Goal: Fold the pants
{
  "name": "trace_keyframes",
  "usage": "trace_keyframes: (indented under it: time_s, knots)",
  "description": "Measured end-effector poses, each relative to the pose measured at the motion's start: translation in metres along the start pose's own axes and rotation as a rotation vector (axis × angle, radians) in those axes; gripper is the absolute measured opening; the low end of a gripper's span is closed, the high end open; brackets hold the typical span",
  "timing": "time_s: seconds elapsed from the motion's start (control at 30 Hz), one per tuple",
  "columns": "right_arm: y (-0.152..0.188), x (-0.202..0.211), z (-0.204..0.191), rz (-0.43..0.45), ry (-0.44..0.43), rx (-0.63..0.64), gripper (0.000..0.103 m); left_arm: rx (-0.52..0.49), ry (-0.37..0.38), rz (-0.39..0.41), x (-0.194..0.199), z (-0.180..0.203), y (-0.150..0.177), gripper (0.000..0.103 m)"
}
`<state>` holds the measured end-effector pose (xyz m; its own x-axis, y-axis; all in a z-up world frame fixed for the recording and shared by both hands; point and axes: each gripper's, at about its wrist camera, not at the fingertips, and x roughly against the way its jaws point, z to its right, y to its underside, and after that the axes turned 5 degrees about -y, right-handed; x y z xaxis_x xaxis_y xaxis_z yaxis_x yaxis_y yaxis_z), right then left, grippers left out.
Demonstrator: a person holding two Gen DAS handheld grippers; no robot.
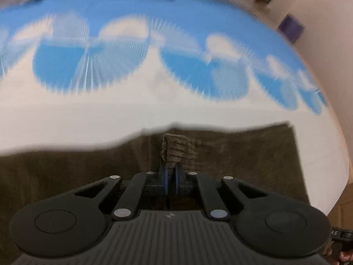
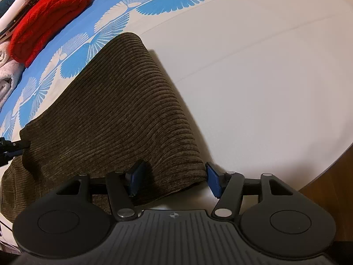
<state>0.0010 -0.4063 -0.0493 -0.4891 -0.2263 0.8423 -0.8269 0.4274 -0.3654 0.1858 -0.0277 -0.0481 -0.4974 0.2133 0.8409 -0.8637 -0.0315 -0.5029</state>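
Brown corduroy pants lie on a white and blue patterned bedsheet. My left gripper is shut on a pinched fold of the pants and lifts it off the flat brown cloth; it also shows at the left edge of the right wrist view. My right gripper is open, with its blue pads either side of the near edge of the raised cloth, not clamped. The cloth slopes up from the bed towards the left gripper.
A folded red knit garment lies at the far side of the bed, with grey and white folded cloth beside it. The wooden floor shows past the bed edge on the right. The left wrist view is motion blurred.
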Motion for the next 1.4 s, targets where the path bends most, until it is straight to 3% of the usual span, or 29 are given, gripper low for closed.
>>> trace_keyframes:
  time_s: [0.07, 0.17, 0.2, 0.23, 0.3, 0.4, 0.47, 0.5, 0.57, 0.63, 0.7, 0.83, 0.93, 1.03, 1.13, 1.17, 1.3, 1.37, 1.4]
  knots:
    - [0.0, 0.0, 0.0, 0.0, -0.003, 0.002, 0.062, -0.038, -0.028, 0.05, 0.007, 0.002, -0.002, 0.006]
    - [0.001, -0.002, -0.001, -0.005, -0.011, 0.019, 0.066, -0.078, -0.157, 0.01, -0.004, 0.004, 0.003, 0.006]
    - [0.001, -0.002, -0.001, -0.005, -0.004, 0.025, 0.066, -0.099, -0.225, 0.021, -0.002, 0.005, 0.003, 0.006]
    - [0.001, -0.002, -0.002, -0.004, 0.004, 0.03, 0.066, -0.099, -0.245, 0.044, 0.002, 0.005, 0.001, 0.007]
    - [0.001, -0.001, -0.002, -0.003, 0.005, 0.024, 0.065, -0.052, -0.162, 0.088, 0.016, 0.001, -0.003, 0.007]
    - [0.002, -0.001, -0.005, 0.002, 0.013, 0.037, 0.065, -0.069, -0.025, 0.072, 0.022, 0.006, 0.001, 0.007]
    - [0.003, -0.001, -0.006, 0.006, 0.018, 0.044, 0.064, -0.128, 0.022, 0.0, 0.011, 0.012, 0.008, 0.007]
    - [0.004, -0.001, -0.007, 0.007, 0.021, 0.046, 0.064, -0.166, 0.011, -0.064, -0.001, 0.016, 0.014, 0.008]
    - [0.005, 0.0, -0.008, 0.011, 0.026, 0.049, 0.061, -0.232, -0.121, -0.173, -0.026, 0.017, 0.027, 0.011]
    - [0.006, 0.002, -0.011, 0.021, 0.035, 0.063, 0.052, -0.257, -0.268, -0.23, -0.042, 0.009, 0.034, 0.013]
    - [0.008, 0.006, -0.014, 0.042, 0.045, 0.085, 0.041, -0.245, -0.29, -0.206, -0.037, 0.005, 0.031, 0.013]
    - [0.01, 0.017, -0.026, 0.091, 0.045, 0.143, 0.03, -0.189, -0.196, -0.087, -0.004, 0.01, 0.016, 0.018]
    - [0.013, 0.028, -0.041, 0.14, 0.057, 0.208, 0.028, -0.184, -0.151, -0.035, 0.011, 0.016, 0.012, 0.034]
    - [0.018, 0.042, -0.057, 0.197, 0.061, 0.279, 0.027, -0.172, -0.037, -0.006, 0.029, 0.027, 0.007, 0.056]
    - [0.024, 0.055, -0.079, 0.258, 0.066, 0.379, 0.026, -0.168, 0.065, -0.002, 0.047, 0.036, 0.007, 0.065]
    - [0.027, 0.059, -0.087, 0.278, 0.072, 0.42, 0.026, -0.167, 0.087, 0.006, 0.051, 0.038, 0.008, 0.07]
    - [0.054, 0.072, -0.13, 0.404, 0.094, 0.701, 0.025, -0.129, 0.242, -0.004, 0.064, 0.049, 0.004, 0.072]
    - [0.071, 0.075, -0.15, 0.451, 0.069, 0.826, 0.025, -0.099, 0.336, -0.024, 0.068, 0.052, 0.003, 0.086]
    - [0.081, 0.077, -0.16, 0.472, 0.047, 0.889, 0.024, -0.095, 0.386, -0.03, 0.072, 0.055, 0.003, 0.086]
